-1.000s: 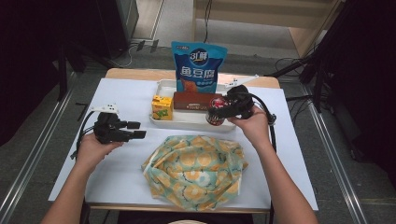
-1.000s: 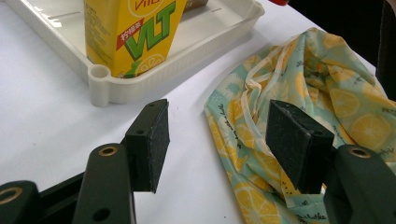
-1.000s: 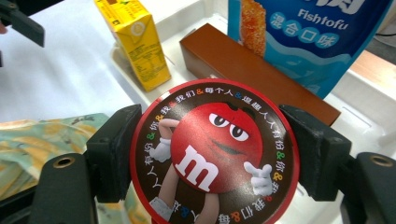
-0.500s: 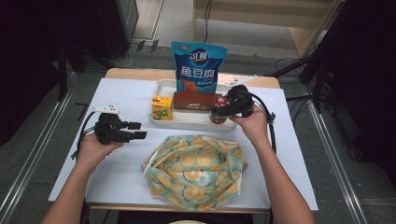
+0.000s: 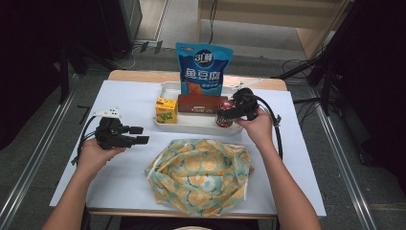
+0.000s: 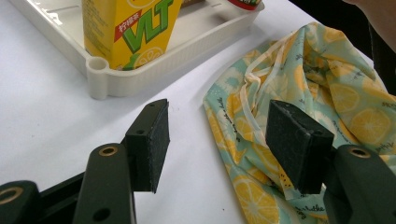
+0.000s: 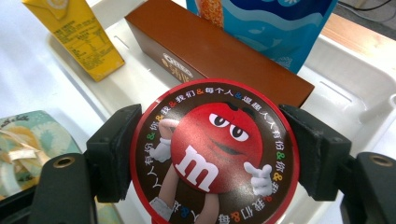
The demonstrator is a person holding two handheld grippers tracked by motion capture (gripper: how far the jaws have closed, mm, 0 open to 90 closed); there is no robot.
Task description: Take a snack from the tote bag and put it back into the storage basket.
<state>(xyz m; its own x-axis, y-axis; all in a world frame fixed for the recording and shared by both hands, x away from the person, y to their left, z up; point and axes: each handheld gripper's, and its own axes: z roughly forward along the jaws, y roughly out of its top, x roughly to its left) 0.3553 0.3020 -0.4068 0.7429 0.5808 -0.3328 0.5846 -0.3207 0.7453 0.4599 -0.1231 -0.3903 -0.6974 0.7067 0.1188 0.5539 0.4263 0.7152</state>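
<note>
White tray (image 5: pixel 191 125) far centre. In it: yellow lemon tea carton (image 5: pixel 165 109) at left, brown Oreo box (image 5: pixel 201 103) to its right, blue fish tofu bag (image 5: pixel 204 70) upright behind. Lemon-print cloth bag (image 5: pixel 201 175) near centre, on white table (image 5: pixel 129 100).

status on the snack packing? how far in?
Early. Nothing looks packed: the lemon-print bag lies crumpled on the table. In hand: the right gripper is clamped on the M&M's tub over the white tray. Left: the juice carton, brown box and blue pouch. The left gripper is open, empty.
</note>
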